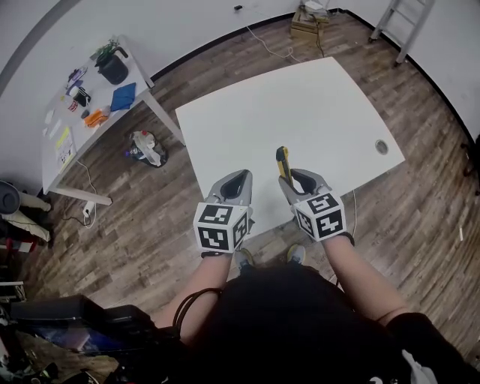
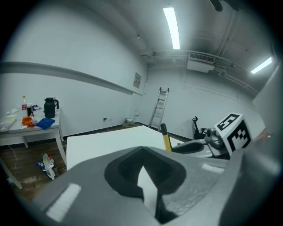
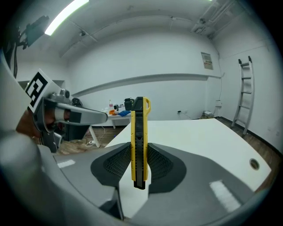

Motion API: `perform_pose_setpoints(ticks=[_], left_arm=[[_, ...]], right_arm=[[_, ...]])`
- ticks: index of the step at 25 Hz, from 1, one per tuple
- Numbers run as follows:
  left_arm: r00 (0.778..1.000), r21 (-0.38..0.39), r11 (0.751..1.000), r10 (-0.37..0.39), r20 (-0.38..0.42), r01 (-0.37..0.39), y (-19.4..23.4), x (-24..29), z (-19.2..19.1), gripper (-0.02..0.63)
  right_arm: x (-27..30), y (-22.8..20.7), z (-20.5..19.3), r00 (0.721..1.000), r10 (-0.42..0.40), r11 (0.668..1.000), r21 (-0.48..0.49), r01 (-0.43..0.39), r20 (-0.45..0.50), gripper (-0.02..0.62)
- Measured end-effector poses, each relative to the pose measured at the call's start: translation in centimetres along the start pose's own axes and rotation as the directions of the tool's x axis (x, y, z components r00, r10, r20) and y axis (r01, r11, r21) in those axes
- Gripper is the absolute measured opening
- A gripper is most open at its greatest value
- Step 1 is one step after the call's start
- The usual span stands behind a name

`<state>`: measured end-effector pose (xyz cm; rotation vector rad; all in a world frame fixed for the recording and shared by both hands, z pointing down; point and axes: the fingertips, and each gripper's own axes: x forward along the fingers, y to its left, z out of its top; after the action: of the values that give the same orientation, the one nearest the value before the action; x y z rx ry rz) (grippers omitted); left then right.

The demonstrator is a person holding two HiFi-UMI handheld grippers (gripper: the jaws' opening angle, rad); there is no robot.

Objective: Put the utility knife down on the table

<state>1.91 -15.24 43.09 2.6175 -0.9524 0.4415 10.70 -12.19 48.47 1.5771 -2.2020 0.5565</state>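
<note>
A yellow and black utility knife (image 3: 139, 137) stands upright between the pads of my right gripper (image 3: 139, 152), which is shut on its lower half. In the head view the knife (image 1: 283, 163) sticks out forward from the right gripper (image 1: 298, 181), above the near edge of the white table (image 1: 300, 105). My left gripper (image 1: 234, 184) hovers beside it over the same edge, jaws together and holding nothing. The left gripper view shows its dark pads closed (image 2: 142, 152) and the knife (image 2: 165, 137) off to the right.
The table has a round cable hole (image 1: 382, 147) near its right edge. A cluttered side table (image 1: 90, 105) stands at the left, with a bag (image 1: 145, 147) on the wooden floor beside it. A ladder (image 1: 401, 22) leans at the back right.
</note>
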Motion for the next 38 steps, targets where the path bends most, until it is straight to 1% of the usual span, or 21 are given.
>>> perform_pose_setpoints(ticks=[3, 5, 6, 8, 10, 12, 13, 15, 17, 18, 19, 23, 28, 30, 33, 38], left_arm=[[1.0, -0.016, 1.0, 0.019, -0.001, -0.019, 0.7, -0.5, -0.3, 0.002], [0.999, -0.029, 0.999, 0.032, -0.004, -0.032, 1.2, -0.8, -0.4, 0.0], [0.999, -0.037, 0.999, 0.039, -0.006, -0.039, 1.5, -1.0, -0.7, 0.0], [0.999, -0.054, 0.997, 0.051, -0.013, -0.051, 2.0, -1.4, -1.3, 0.001], [0.998, -0.07, 0.995, 0.062, -0.018, -0.063, 2.3, -1.8, -1.8, 0.0], [0.997, -0.082, 0.994, 0.073, -0.02, -0.074, 2.7, -2.1, -1.9, 0.001], [0.997, -0.086, 0.993, 0.078, -0.021, -0.079, 3.0, -2.2, -1.9, 0.0], [0.996, -0.095, 0.992, 0.086, -0.02, -0.088, 3.5, -2.4, -2.1, 0.0], [0.995, -0.105, 0.99, 0.094, -0.018, -0.096, 4.0, -2.6, -2.6, 0.001], [0.995, -0.11, 0.989, 0.099, -0.017, -0.1, 4.3, -2.7, -2.9, 0.002], [0.995, -0.114, 0.988, 0.103, -0.016, -0.104, 4.5, -2.9, -3.1, 0.001], [0.994, -0.124, 0.986, 0.111, -0.017, -0.112, 5.3, -3.0, -3.6, 0.0], [0.995, -0.123, 0.987, 0.1, -0.023, -0.102, 5.0, -2.6, -3.4, 0.0], [0.995, -0.117, 0.988, 0.095, -0.024, -0.097, 4.9, -2.5, -3.3, 0.0], [0.995, -0.11, 0.989, 0.092, -0.027, -0.094, 4.7, -2.7, -3.4, 0.0], [0.995, -0.11, 0.989, 0.097, -0.037, -0.101, 4.9, -2.9, -3.6, 0.001]], right_arm=[[2.8, -0.8, -1.2, 0.995, 0.04, 0.994, -0.096, -0.048, -0.088, 0.137], [5.5, -1.1, -2.1, 0.982, 0.073, 0.979, -0.176, -0.104, -0.173, 0.137], [6.9, -1.1, -2.7, 0.971, 0.087, 0.967, -0.214, -0.135, -0.221, 0.137], [9.5, -1.2, -4.0, 0.939, 0.099, 0.936, -0.291, -0.201, -0.33, 0.137], [11.4, -1.1, -5.2, 0.891, 0.088, 0.894, -0.36, -0.268, -0.445, 0.137], [12.7, -0.9, -6.1, 0.841, 0.075, 0.854, -0.4, -0.331, -0.535, 0.137], [13.2, -0.9, -6.3, 0.821, 0.065, 0.837, -0.417, -0.354, -0.567, 0.137], [14.1, -1.1, -6.9, 0.792, 0.04, 0.806, -0.449, -0.386, -0.609, 0.137], [14.5, -0.7, -8.1, 0.754, 0.046, 0.79, -0.439, -0.429, -0.655, 0.137], [14.7, -0.4, -8.4, 0.742, 0.048, 0.783, -0.436, -0.443, -0.668, 0.137], [15.0, -0.2, -8.6, 0.736, 0.047, 0.777, -0.439, -0.452, -0.675, 0.137], [16.1, 0.1, -8.6, 0.727, 0.037, 0.761, -0.452, -0.465, -0.686, 0.137], [16.0, -0.5, -9.0, 0.71, 0.017, 0.745, -0.465, -0.478, -0.704, 0.137], [16.0, -0.8, -9.2, 0.709, 0.004, 0.739, -0.476, -0.477, -0.705, 0.137], [15.8, -0.7, -9.7, 0.709, -0.004, 0.74, -0.479, -0.472, -0.705, 0.137], [15.8, -0.8, -9.9, 0.711, 0.009, 0.751, -0.465, -0.47, -0.703, 0.138]])
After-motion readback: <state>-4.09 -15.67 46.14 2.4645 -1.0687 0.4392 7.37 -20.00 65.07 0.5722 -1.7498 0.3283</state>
